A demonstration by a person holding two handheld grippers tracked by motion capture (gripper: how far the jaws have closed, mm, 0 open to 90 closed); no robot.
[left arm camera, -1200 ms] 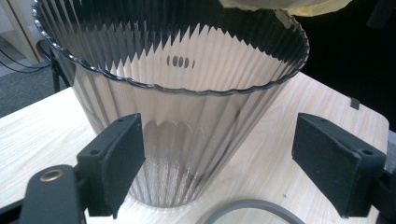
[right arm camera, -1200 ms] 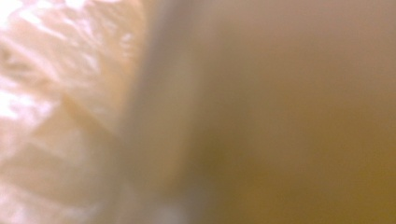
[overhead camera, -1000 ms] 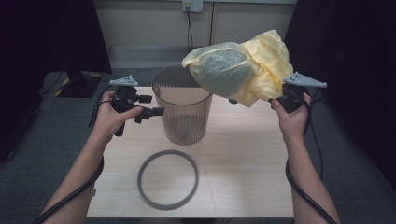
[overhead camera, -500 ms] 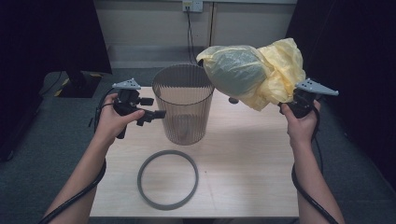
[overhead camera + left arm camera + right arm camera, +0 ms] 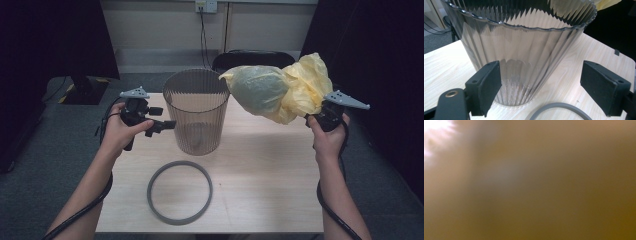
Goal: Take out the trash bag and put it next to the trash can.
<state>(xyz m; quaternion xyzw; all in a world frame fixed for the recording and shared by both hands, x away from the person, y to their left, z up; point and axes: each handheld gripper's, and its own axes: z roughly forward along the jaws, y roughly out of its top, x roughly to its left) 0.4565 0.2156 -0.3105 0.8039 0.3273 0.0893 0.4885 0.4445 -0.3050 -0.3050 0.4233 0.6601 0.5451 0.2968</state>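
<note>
A ribbed translucent bin (image 5: 196, 117) stands upright on the wooden table (image 5: 260, 175). A grey ring (image 5: 180, 191) lies flat in front of it. My left gripper (image 5: 167, 125) is level beside the bin's left wall. In the left gripper view the gripper (image 5: 546, 83) is open, with the bin (image 5: 524, 50) ahead of its pads and the ring (image 5: 559, 110) below. My right gripper (image 5: 312, 116) is shut on a crumpled yellow bag (image 5: 275, 90), held in the air right of the bin's rim. The bag's film (image 5: 524, 182) blurs the right gripper view and hides the jaws.
A black chair (image 5: 252, 57) stands behind the table's far edge. A dark stand (image 5: 80, 90) sits on the grey carpet at the left. Bare tabletop lies to the right of the bin and ring.
My right hand has carried the yellow bag to the right and slightly down, away from above the bin. The left gripper, bin and ring have stayed put.
</note>
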